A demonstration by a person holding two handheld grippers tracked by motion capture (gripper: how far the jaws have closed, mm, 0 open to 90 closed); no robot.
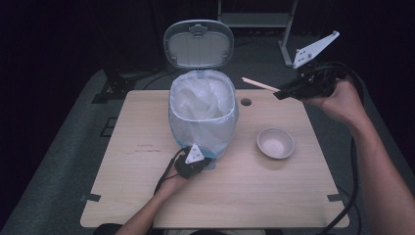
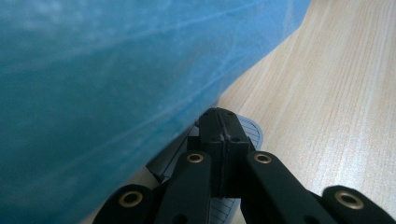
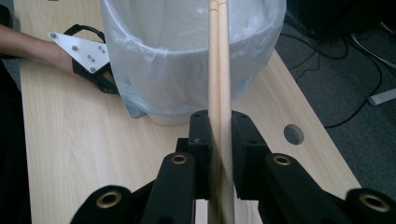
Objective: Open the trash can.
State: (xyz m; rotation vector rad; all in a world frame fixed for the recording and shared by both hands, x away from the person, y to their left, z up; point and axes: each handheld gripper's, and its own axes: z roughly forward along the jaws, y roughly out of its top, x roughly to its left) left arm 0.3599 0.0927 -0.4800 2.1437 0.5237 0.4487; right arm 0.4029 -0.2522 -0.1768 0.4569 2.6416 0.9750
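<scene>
Wooden chopsticks: a pair of pale, thin wooden chopsticks (image 1: pixel 260 84) is being held up at the upper right of the high view, its free end pointing left toward the bin's rim; in the right gripper view the pair (image 3: pixel 219 70) is running straight up the middle of the frame, in front of the bin.
Right gripper: the black right gripper (image 1: pixel 288 90) is hovering above the bench's far right corner, its jaws nearly closed and pressing on the chopsticks from both sides (image 3: pixel 219 154).
Left gripper: the black left gripper (image 1: pixel 205 164) is sitting low at the centre of the high view, against the near foot of the bin; its jaws are closed flat together with nothing between them (image 2: pixel 224 140), and they are lying over a grey ribbed pedal (image 2: pixel 254 130) at the bin's base.
Bin: a small blue step bin (image 1: pixel 203 115) lined with a translucent white plastic bag (image 3: pixel 177 51) is standing at the middle of the bench, its grey lid (image 1: pixel 198 44) raised upright behind it.
Bowl: a small round beige bowl (image 1: pixel 275 143) is resting on the bench right of the bin, well apart from both grippers.
Bench: a light wood-grain bench (image 1: pixel 122 196) is carrying the bin and the bowl, with a round cable hole (image 1: pixel 245 102) just right of the bin.
</scene>
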